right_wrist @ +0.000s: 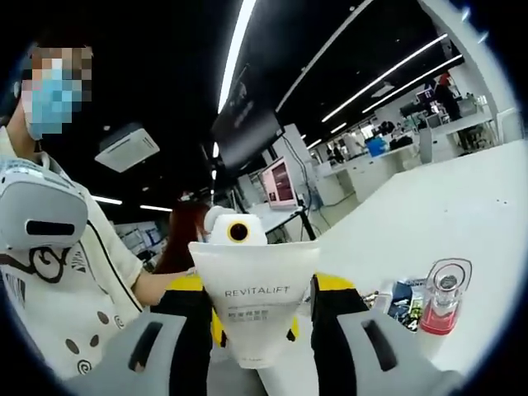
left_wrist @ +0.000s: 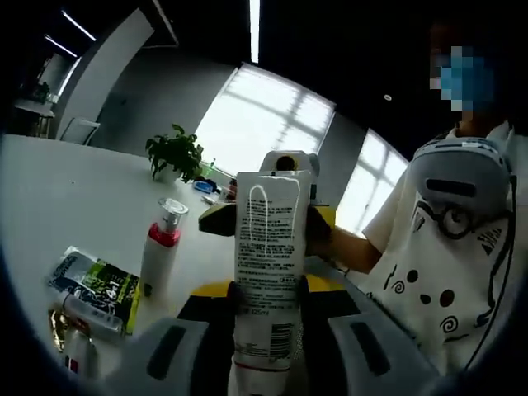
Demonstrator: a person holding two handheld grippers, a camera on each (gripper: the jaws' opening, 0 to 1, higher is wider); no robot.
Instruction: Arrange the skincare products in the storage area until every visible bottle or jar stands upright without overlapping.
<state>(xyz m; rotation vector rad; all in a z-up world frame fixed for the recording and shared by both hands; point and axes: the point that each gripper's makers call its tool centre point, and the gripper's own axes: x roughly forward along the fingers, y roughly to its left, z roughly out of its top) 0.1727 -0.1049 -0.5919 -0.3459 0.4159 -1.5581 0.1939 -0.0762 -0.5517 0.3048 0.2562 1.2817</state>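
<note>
A white tube (left_wrist: 268,272) is held up off the table (left_wrist: 74,198) between the two grippers. In the left gripper view, the left gripper (left_wrist: 266,318) is clenched on the tube's lower part, near the barcode, with the printed back of the tube facing the camera. The right gripper (left_wrist: 276,210) is seen beyond the tube, at its upper end. In the right gripper view, the right gripper (right_wrist: 257,326) is closed on the same tube (right_wrist: 254,309), whose wide crimped end and "REVITALIFT" print face the camera; the left gripper (right_wrist: 235,231) is seen behind it.

On the table, a pump bottle (left_wrist: 158,256) with a red collar and clear cap stands upright, left of the tube; it is also seen at the lower right of the right gripper view (right_wrist: 444,299). A green-and-black sachet (left_wrist: 95,285) lies flat near it. A potted plant (left_wrist: 175,155) stands farther back. A person in a white printed shirt (left_wrist: 450,264) is seen beside the table.
</note>
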